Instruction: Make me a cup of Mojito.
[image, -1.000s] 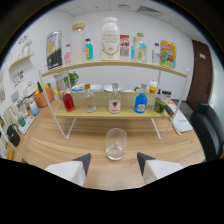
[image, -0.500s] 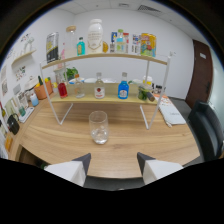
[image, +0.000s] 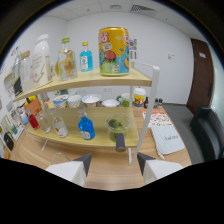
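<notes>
Gripper (image: 113, 165) at bottom center is spread wide with nothing in it, open air between its tips and the shelf's (image: 100, 142) front edge. The clear bowl of mint (image: 117, 127) sits mid-frame on the lower board near the white post (image: 139, 125), opening facing up. Blue bottle (image: 86, 126) stands upright left of it.

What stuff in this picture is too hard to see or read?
- Writing on the yellow can, gripper view: too blurred to read.
- What is in the clear bowl on the lower shelf: green, too blurred to name.
- The gripper fingers' bases: cut off by darkness below.
- Leftmost shelf items: squeezed by lens curve.
</notes>
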